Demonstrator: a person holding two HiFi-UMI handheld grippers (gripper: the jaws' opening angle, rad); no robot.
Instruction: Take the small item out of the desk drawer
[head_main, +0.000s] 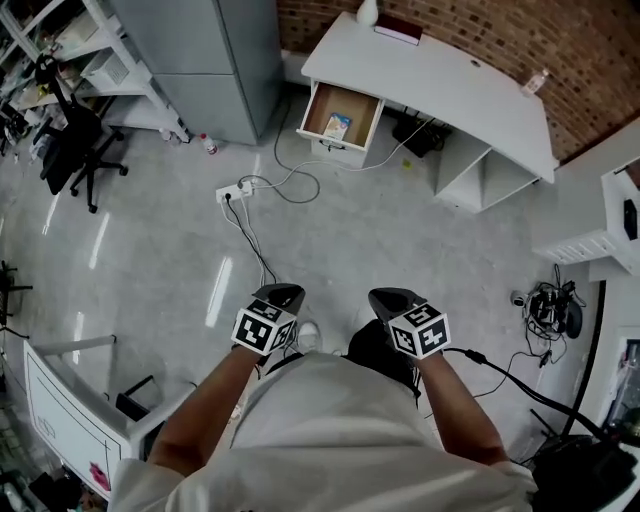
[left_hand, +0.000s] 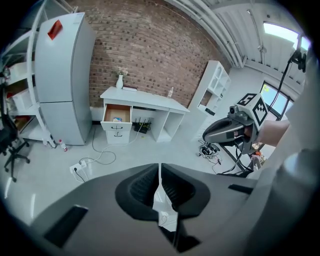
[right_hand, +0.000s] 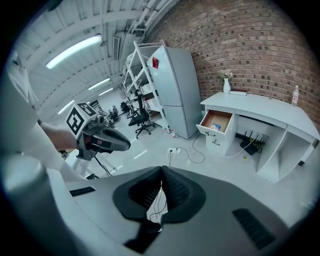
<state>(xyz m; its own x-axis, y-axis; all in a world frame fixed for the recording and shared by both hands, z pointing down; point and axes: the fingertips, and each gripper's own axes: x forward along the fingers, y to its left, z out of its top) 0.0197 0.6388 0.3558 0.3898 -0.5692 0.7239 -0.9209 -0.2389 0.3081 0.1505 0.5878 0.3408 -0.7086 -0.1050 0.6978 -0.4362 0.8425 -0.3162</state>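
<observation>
**Both claws shut and empty, item in the open drawer**

- Left claw (left_hand: 159, 172): jaws pressed together, nothing between them, only floor (head_main: 330, 250) shows past the tips.
- Right claw (right_hand: 161, 175): same, jaws together and empty.
- In the head view both claws sit side by side just in front of the person's body, over bare floor and well apart from the desk.
- Drawer (head_main: 360, 112) is pulled out under the left end of the white tabletop (head_main: 440, 85).
- Small item (head_main: 337, 126) lies flat on the drawer bottom, about mid-width and nearer the front wall than the back. It has a light face with some blue; I can't tell what it is.
- On the tabletop: a white vase (head_main: 367, 12) at the back left corner, a dark red book (head_main: 398, 28) just beside it, and a clear bottle (head_main: 534, 82) at the back edge toward the right end.
- On the floor between the claws and the desk: a power strip (head_main: 234, 191) with cables looping off it.
- A grey fridge (head_main: 215, 60) stands left of the desk, and an office chair (head_main: 75, 145) is further left.
</observation>
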